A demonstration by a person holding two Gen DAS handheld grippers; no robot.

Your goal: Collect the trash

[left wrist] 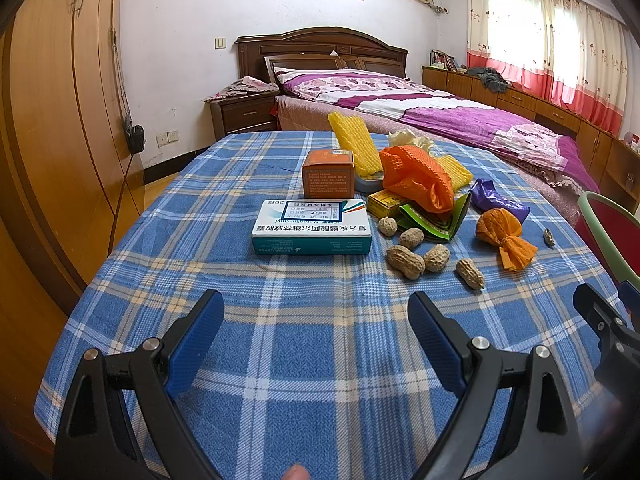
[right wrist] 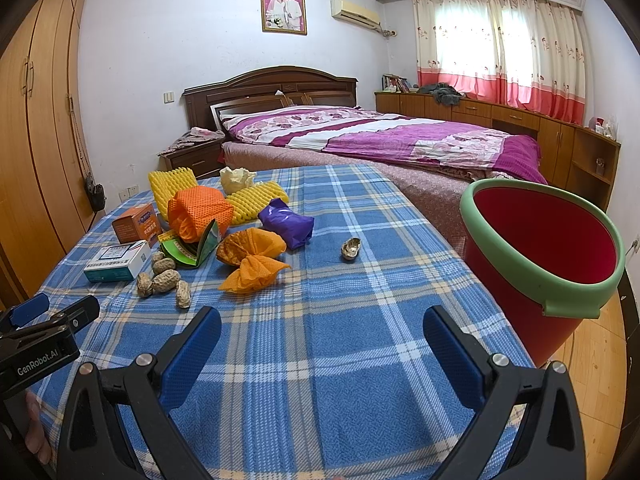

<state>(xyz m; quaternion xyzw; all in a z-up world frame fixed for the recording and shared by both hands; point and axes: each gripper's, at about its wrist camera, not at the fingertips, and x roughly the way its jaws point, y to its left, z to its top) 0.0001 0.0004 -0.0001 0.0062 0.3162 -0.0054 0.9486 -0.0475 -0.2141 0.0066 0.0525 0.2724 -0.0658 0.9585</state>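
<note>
Bedroom setting: a counter under a blue plaid cloth stands before a bed with a purple quilt. Red bucket with a green rim, at 3 o'clock of the counter in the right wrist view, just beside its edge; the visible interior shows nothing inside. Trash lies clustered toward 10 o'clock in that view: white-and-teal medicine box, orange box, yellow foam netting, orange foam netting, green folded packet, purple wrapper, crumpled orange net, five peanuts and a lone shell fragment nearer the bucket. Left hand-held gripper: blue pads spread wide, holding nothing, poised above bare cloth at 6 o'clock of the medicine box. Right hand-held gripper: likewise spread wide and empty, above bare cloth, with the bucket at its 2 o'clock.
</note>
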